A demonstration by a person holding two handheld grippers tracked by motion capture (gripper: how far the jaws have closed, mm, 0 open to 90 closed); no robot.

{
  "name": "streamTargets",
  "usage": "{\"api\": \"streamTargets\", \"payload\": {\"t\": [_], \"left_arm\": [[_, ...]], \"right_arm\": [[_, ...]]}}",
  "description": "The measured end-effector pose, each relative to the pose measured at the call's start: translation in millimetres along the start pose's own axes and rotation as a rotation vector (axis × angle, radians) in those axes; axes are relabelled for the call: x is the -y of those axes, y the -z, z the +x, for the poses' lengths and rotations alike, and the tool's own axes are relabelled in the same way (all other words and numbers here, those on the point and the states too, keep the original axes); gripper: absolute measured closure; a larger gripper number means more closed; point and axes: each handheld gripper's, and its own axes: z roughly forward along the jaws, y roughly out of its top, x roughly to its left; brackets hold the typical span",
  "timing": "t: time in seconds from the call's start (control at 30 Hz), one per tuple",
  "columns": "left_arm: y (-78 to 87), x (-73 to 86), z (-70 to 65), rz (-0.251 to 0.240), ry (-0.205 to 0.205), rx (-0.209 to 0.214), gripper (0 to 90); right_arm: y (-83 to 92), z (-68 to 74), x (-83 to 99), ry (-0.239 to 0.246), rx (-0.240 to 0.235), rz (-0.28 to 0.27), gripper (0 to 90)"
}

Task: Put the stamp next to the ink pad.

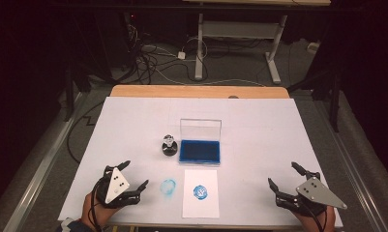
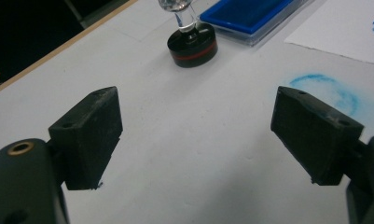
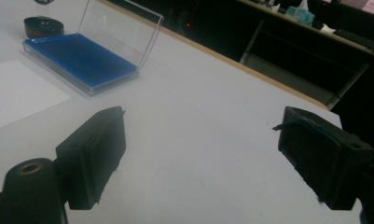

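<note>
The left gripper (image 1: 133, 175) lies closest to the high camera, at the near left of the white table cover (image 1: 259, 125), held in a hand (image 1: 92, 209) that comes in from the bottom edge. Its jaws stand wide apart with nothing between them; in the left gripper view (image 2: 196, 133) bare white surface shows between the two black pads. The right gripper (image 1: 282, 175) sits at the near right corner of the cover, and its jaws are likewise spread wide and empty, as the right gripper view (image 3: 201, 156) shows.

Taking the blue ink pad (image 1: 200, 151) as the landmark: it rests at the middle of the cover, in a clear case whose lid (image 1: 200, 128) stands upright along its far edge. The stamp (image 1: 169, 145), with a black round base and a clear knob on top, stands upright just beside the pad's left edge, apart from both grippers. Nearer than the pad lies a white sheet of paper (image 1: 201, 205) bearing a round blue print (image 1: 200, 191). To the left of that sheet, and nearer than the stamp, a fainter blue ring mark (image 1: 168, 187) sits straight on the cover, just beside the left gripper's inner jaw. The right gripper is well apart from the pad, off to its near right.
</note>
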Motion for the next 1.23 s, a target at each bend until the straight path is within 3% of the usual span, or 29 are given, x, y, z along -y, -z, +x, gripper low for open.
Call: {"api": "streamTargets", "payload": {"t": [0.5,1.23], "left_arm": [[-1.9,-1.4,0.6,-0.018,0.005,0.032,15.9],[-6.4,-2.6,0.9,0.005,0.004,0.031,15.9]], "right_arm": [[2.9,6.1,-1.6,0.023,0.003,-0.012,15.6],[-1.8,7.4,-0.4,0.035,-0.024,0.006,15.7]]}}
